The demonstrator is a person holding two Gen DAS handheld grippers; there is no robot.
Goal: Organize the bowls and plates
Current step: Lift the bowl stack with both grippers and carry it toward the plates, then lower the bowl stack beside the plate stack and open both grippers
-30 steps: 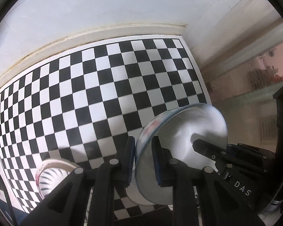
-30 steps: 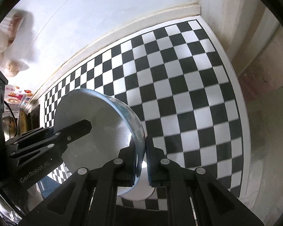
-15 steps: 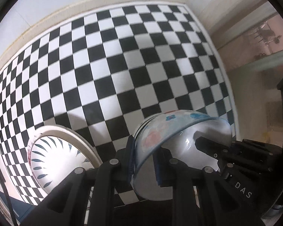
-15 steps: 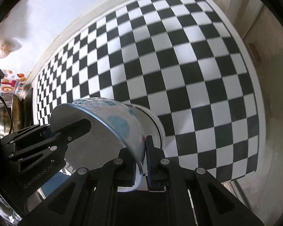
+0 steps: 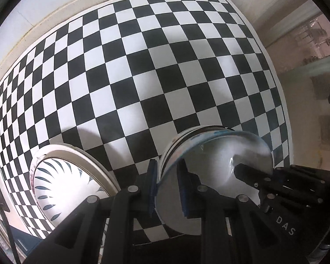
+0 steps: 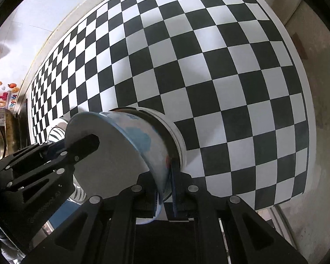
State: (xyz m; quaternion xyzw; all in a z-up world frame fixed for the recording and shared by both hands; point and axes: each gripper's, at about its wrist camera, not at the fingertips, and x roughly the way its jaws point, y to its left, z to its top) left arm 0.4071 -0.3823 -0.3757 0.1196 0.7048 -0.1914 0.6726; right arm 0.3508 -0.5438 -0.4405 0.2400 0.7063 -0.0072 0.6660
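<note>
Checkerboard black-and-white tabletop (image 5: 125, 70) now fills both views: the white glazed bowl with blue-and-red painted exterior (image 5: 211, 169), pinched at opposite rims by left gripper (image 5: 167, 187) and right gripper (image 6: 166, 189), has descended into a white bowl (image 6: 173, 129) beside the fluted white plate (image 5: 63, 184). Nesting appears nearly complete.

The bowl (image 5: 213, 158) looks like glazed ceramic, glossy white inside with light glare. The plate (image 5: 61, 182) is shiny glazed ware too. The checkered desk (image 5: 143, 66) cover is smooth and matt. Both tools, left tool (image 5: 167, 187) and right tool (image 6: 165, 189), are matt black plastic with metal screws.
</note>
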